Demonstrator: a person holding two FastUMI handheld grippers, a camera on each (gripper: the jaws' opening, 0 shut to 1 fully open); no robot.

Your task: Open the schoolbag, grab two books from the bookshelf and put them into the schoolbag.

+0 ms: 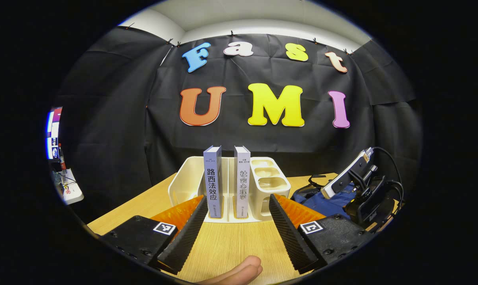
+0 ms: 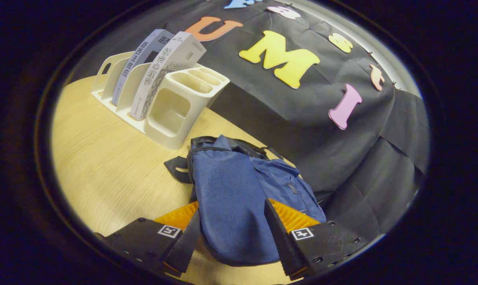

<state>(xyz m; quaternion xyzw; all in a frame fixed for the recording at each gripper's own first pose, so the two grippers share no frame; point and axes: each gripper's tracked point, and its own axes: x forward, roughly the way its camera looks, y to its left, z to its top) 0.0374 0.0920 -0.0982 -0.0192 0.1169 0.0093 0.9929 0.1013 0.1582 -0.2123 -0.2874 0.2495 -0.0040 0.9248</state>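
Two grey-blue books (image 1: pixel 212 182) (image 1: pixel 242 181) stand upright in a white desktop rack (image 1: pixel 183 178). My left gripper (image 1: pixel 237 206) is open just in front of them, with both spines showing between its fingers. In the right gripper view the books (image 2: pixel 143 59) (image 2: pixel 171 67) lean in the same rack (image 2: pixel 171 114) at the far left. The blue schoolbag (image 2: pixel 231 190) lies flat on the wooden table (image 2: pixel 104 158). My right gripper (image 2: pixel 233 208) hangs open over it, one finger on each side of the bag's body. That gripper (image 1: pixel 361 186) also appears at the right of the left gripper view, above the bag (image 1: pixel 322 202).
The rack has small empty cups (image 1: pixel 268 178) on its right end. A thumb (image 1: pixel 239 272) shows at the bottom edge. A screen (image 1: pixel 53 130) and a white object (image 1: pixel 70 190) sit off the table's left side. Black straps (image 2: pixel 175 166) lie by the bag's top.
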